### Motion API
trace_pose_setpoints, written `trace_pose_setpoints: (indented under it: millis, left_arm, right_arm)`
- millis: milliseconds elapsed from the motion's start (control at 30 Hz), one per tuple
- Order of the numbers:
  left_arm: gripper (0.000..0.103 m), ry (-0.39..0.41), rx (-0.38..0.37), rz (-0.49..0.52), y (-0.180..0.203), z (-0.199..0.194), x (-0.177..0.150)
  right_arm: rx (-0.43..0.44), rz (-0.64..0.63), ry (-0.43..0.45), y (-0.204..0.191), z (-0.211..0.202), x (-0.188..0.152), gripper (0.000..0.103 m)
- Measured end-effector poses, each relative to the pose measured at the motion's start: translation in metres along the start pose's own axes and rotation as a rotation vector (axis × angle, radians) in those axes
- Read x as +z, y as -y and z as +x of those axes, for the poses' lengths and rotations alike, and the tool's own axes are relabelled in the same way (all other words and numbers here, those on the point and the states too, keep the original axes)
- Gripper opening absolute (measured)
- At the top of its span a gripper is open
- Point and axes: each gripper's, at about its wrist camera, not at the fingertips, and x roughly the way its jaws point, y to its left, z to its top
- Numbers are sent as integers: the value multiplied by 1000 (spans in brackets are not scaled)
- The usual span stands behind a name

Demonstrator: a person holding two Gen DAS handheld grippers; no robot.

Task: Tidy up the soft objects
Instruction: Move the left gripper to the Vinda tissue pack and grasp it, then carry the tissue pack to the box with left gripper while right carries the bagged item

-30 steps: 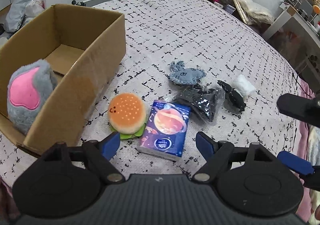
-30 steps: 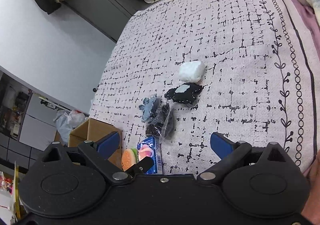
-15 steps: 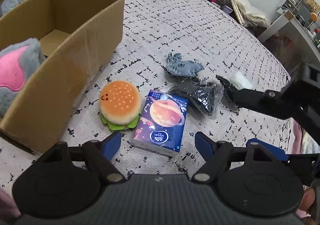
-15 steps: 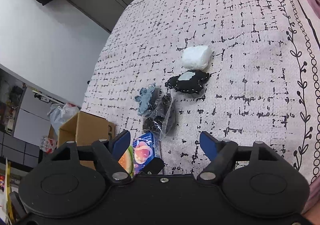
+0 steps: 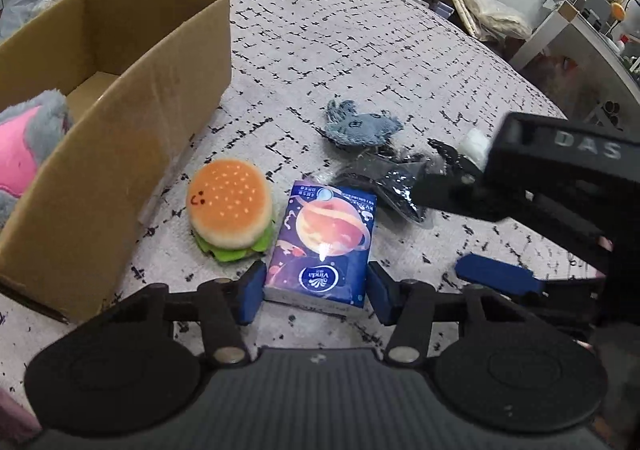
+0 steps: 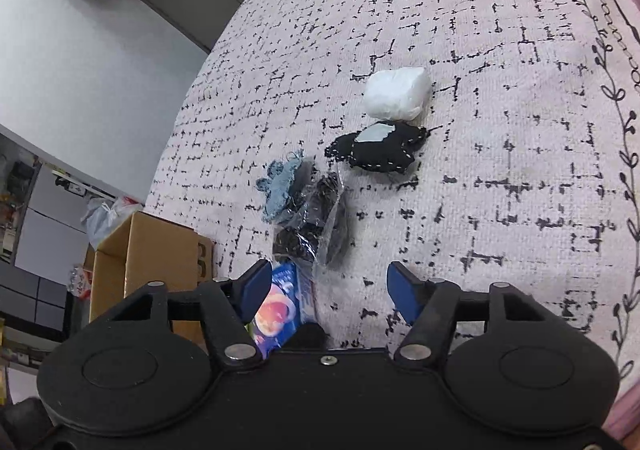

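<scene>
A purple tissue pack [image 5: 320,246] with a planet print lies on the bed cover. My left gripper [image 5: 316,300] straddles its near end, jaws closing, both blue pads touching its sides. Beside it sits a burger plush [image 5: 230,206]. Beyond them lie a blue denim toy [image 5: 360,126], a clear bag of black items [image 6: 316,218], a black stitched toy [image 6: 380,150] and a white soft pack [image 6: 398,92]. My right gripper [image 6: 330,292] hovers just short of the bag, jaws closing, only bed cover between the pads. A grey-and-pink plush [image 5: 24,154] sits in the cardboard box [image 5: 120,154].
The patterned bed cover [image 6: 500,190] stretches bare to the right of the toys. The box stands at the left edge of the bed. A white desk [image 5: 580,38] and clutter stand beyond the far right; a plastic bag [image 6: 104,214] lies on the floor behind the box.
My left gripper came down over the tissue pack and its jaws narrowed onto it. The right gripper moved in lower toward the clear bag, its jaws narrowing too.
</scene>
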Motion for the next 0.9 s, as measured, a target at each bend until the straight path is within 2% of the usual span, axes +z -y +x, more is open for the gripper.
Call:
trace_pose_setpoints:
  millis: [133,367,567,633,800,833,900]
  left_arm:
    - [52,2,-40,-43,-5,-6,3]
    - [52,12,-63,-91,-14,-14,11]
    - [51,11,-77,-107,-21,-14,15]
    - [51,11,-82,-108,-22,-13,15]
    - [51,29,-75,-76,-22,-16,15]
    - [51,33,-79,-77,-23,-18,16]
    - [50,48,-83,-75,-24,-23,18]
  right_arm:
    - [21,20,12,2,5,1,60]
    - [49,56,39,6,15,1,50]
    - [55,82,43,9,26,1,36]
    - [62,75,43,9,27,1,27]
    - [48,38,53,1,23,1,15]
    - [50,34,56,0,21,1,10]
    - [52,31,67,-2,15,0,9]
